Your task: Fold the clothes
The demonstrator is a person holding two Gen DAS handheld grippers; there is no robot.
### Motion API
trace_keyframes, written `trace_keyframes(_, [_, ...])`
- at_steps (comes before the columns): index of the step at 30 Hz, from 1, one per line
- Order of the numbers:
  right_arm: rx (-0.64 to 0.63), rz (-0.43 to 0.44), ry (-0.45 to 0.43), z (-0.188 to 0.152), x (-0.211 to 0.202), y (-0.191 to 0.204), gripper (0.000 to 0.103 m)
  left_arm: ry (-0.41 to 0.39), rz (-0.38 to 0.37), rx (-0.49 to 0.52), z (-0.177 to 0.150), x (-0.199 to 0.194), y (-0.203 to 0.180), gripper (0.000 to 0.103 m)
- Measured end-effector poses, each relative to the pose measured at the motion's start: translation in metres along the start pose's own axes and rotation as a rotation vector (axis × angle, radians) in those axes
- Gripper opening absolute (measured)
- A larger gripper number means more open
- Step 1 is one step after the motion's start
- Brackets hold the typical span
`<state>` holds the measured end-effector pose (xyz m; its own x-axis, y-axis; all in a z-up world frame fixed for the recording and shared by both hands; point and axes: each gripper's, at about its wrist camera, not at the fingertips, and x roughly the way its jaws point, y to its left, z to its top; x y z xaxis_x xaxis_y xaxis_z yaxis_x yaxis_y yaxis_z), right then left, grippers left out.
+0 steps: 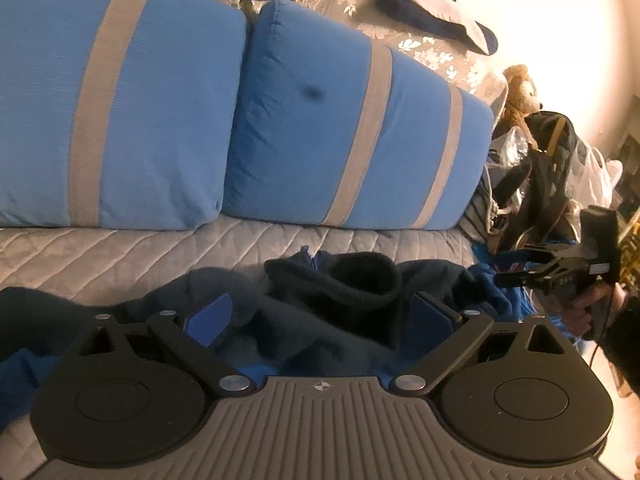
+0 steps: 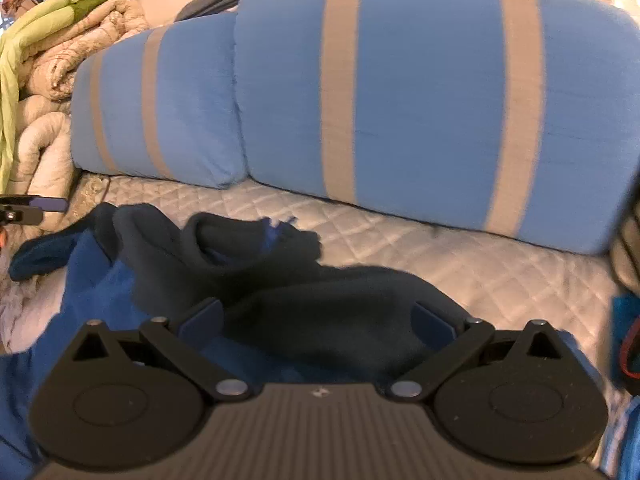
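A crumpled dark navy fleece garment [image 1: 332,288] lies on the quilted grey cover [image 1: 120,252], with brighter blue fabric [image 2: 100,292] under and beside it. My left gripper [image 1: 320,316] is open, its blue pads [image 1: 208,316] spread on either side of the dark fabric and not closed on it. My right gripper [image 2: 316,320] is also open, hovering over the same garment [image 2: 320,292] with cloth between its pads but not pinched. In the left wrist view the right gripper [image 1: 520,268] shows at the right, held by a hand [image 1: 592,308]. The left gripper's tip [image 2: 36,204] shows at the right wrist view's left edge.
Two blue cushions with grey stripes [image 1: 340,120] [image 2: 432,100] stand against the back of the quilted surface. A teddy bear [image 1: 520,88] and a heap of bags [image 1: 552,168] sit at the right end. Rolled bedding [image 2: 48,60] is piled at the left end.
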<state>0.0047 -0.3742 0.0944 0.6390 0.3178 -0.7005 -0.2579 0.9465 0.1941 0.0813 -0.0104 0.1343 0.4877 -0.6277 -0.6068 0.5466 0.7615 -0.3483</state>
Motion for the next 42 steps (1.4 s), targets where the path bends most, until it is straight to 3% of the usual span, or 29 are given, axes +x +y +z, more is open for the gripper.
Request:
trace_keyframes(8, [0.094,0.005,0.065,0.034,0.080,0.004,0.103,0.038,0.007,-0.020,0.018,0.055,0.006,0.098])
trace_keyframes(12, [0.143,-0.006,0.113,0.044,0.118,0.001,0.102,0.113,0.021,-0.115,0.035,0.096,0.020,0.098])
trace_keyframes(19, [0.158,-0.065,0.225,0.056,0.159,0.000,0.098,0.311,0.053,-0.169,0.062,0.163,0.033,0.095])
trace_keyframes(21, [0.151,-0.081,0.259,0.059,0.167,0.000,0.096,0.389,0.099,-0.166,0.064,0.185,0.035,0.090])
trace_keyframes(26, [0.136,-0.109,0.339,0.058,0.184,-0.001,0.081,0.560,0.177,-0.124,0.043,0.223,0.036,0.082])
trace_keyframes(27, [0.129,-0.119,0.351,0.056,0.185,-0.001,0.073,0.568,0.201,-0.103,0.037,0.223,0.035,0.074])
trace_keyframes(30, [0.115,-0.126,0.364,0.048,0.179,-0.003,0.064,0.568,0.244,-0.043,0.022,0.216,0.034,0.064])
trace_keyframes(34, [0.085,-0.140,0.354,0.035,0.159,-0.007,0.062,0.520,0.270,-0.008,0.010,0.192,0.032,0.062])
trace_keyframes(37, [0.030,-0.160,0.319,0.023,0.141,-0.006,0.062,0.478,0.367,0.084,-0.001,0.176,0.025,0.061])
trace_keyframes(42, [-0.040,-0.195,0.261,0.001,0.115,-0.005,0.059,0.377,0.393,0.127,-0.024,0.148,0.025,0.061])
